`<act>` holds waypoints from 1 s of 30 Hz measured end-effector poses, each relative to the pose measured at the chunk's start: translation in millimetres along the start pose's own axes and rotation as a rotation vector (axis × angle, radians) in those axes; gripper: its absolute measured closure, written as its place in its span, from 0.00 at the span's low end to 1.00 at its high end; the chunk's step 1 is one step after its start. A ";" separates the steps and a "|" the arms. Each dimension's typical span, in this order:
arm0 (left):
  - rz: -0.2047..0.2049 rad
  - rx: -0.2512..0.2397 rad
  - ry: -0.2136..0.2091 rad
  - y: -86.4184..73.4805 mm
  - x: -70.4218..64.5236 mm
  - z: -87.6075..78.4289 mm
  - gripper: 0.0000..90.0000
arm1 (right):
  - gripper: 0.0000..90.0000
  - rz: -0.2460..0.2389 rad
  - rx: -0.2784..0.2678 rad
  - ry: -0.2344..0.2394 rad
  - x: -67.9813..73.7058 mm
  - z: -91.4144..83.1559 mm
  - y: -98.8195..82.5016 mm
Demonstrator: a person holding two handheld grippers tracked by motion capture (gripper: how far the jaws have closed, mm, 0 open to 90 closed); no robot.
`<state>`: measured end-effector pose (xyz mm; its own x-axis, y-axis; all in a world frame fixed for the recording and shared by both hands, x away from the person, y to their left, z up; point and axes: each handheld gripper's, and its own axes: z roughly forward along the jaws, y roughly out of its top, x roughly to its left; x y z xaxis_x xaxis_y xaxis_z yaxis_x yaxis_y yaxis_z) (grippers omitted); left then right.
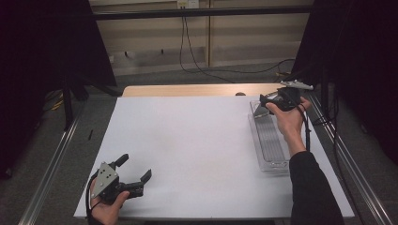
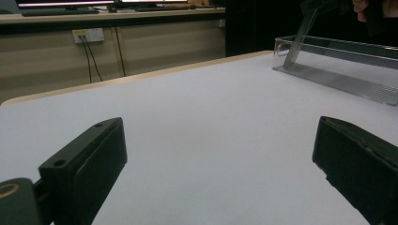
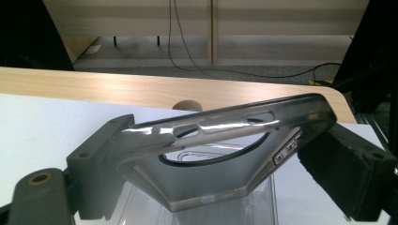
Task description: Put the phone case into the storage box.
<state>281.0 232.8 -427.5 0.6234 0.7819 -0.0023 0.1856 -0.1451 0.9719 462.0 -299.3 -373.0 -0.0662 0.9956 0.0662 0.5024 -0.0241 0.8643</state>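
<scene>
phone case (image 3: pixel 225 140): smoky clear grey | tray (image 1: pixel 270 140): clear, ribbed | table (image 1: pixel 187 140): white | hand-held gripper (image 1: pixel 133 176): black

The phone case (image 3: pixel 220 140) looks like smoky, glossy translucent plastic. Beneath it, the tray (image 1: pixel 270 154) is clear glossy plastic with a ribbed floor. The sheet (image 1: pixel 187 150) around the tray seems matt white paper; beyond it, the table edge (image 3: pixel 141 89) is smooth wood.

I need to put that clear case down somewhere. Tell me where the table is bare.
The white table surface is bare from the open left hand-held gripper at the near left across to the long clear plastic tray. The crowded spot is the far right, where the right hand-held gripper grips the translucent grey phone case over that tray.
</scene>
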 end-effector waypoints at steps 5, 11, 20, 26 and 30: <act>0.003 0.001 0.000 -0.1 -0.4 0.2 0.04 | 0.14 0.013 -0.008 0.005 -2.3 2.0 1.1; 0.001 0.001 0.000 -0.1 -0.2 0.1 0.04 | 0.14 0.025 0.006 -0.044 5.4 7.0 6.0; -0.003 -0.001 -0.009 0.0 -0.9 0.3 0.04 | 0.15 0.085 -0.028 -0.163 19.4 15.5 7.0; -0.003 -0.001 -0.013 0.0 -0.8 0.6 0.04 | 0.15 0.099 -0.038 -0.213 25.4 20.3 8.4; -0.004 -0.001 -0.014 -0.2 -0.9 0.8 0.04 | 0.15 0.092 -0.042 -0.221 27.5 24.3 9.6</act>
<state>281.0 231.6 -427.9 0.6329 0.7742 -0.0094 0.1870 -0.1411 0.9722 486.0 -269.9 -375.0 0.1712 0.9845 0.0389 0.4613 -0.1150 0.8797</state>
